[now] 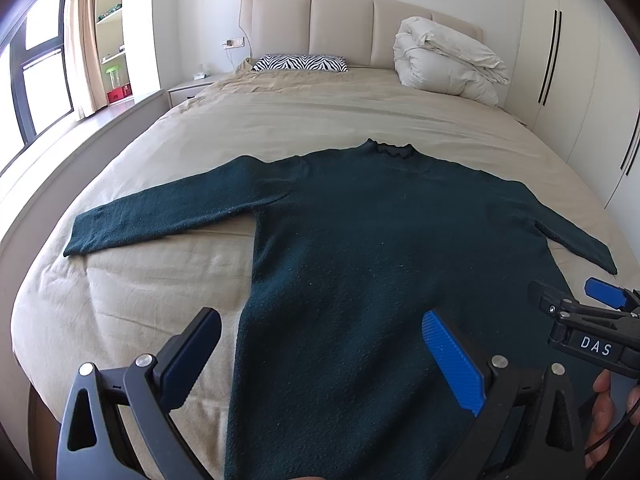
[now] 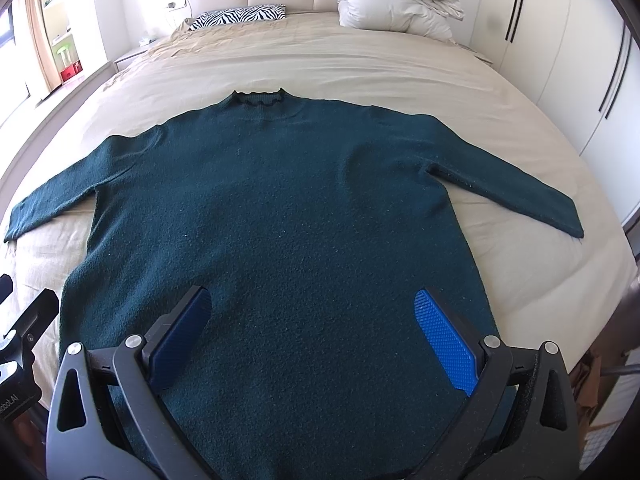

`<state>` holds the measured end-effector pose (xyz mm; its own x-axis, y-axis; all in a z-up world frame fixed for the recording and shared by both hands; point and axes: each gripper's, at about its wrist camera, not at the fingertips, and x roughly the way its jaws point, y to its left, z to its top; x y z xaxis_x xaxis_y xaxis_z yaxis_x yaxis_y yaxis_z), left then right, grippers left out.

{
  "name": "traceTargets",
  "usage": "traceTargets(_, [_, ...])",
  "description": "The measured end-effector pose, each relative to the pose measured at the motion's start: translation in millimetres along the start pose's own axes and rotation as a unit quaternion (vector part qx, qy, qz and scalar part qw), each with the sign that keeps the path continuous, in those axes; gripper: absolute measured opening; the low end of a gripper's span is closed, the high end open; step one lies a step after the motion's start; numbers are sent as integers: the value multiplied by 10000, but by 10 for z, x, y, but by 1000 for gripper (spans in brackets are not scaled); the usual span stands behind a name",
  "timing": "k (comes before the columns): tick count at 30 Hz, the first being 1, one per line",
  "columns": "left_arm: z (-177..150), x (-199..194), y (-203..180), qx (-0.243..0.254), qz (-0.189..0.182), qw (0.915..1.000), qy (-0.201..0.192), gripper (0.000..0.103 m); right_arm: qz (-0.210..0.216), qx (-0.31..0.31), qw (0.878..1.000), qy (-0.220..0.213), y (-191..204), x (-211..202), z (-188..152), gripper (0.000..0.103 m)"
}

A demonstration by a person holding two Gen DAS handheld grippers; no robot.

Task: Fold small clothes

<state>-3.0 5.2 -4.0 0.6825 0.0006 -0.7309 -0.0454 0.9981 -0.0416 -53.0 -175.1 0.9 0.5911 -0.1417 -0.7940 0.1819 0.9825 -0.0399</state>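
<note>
A dark green knit sweater (image 1: 360, 240) lies flat on the beige bed, collar away from me, both sleeves spread out to the sides. It also shows in the right wrist view (image 2: 288, 208). My left gripper (image 1: 320, 320) is open and empty, hovering above the sweater's lower left part. My right gripper (image 2: 312, 300) is open and empty, above the lower middle of the sweater. The right gripper also shows at the right edge of the left wrist view (image 1: 592, 316).
The beige bed sheet (image 1: 160, 292) fills the scene. A zebra-print pillow (image 1: 300, 63) and a folded white duvet (image 1: 444, 60) lie by the headboard. White wardrobes (image 1: 580, 80) stand on the right, a window and shelves on the left.
</note>
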Motion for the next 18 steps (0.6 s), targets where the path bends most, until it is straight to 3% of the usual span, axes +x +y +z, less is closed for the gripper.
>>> traceTargets(18, [-25, 8, 37, -41, 1, 10000, 33, 103, -33, -28, 10000, 0, -2, -5, 4, 103])
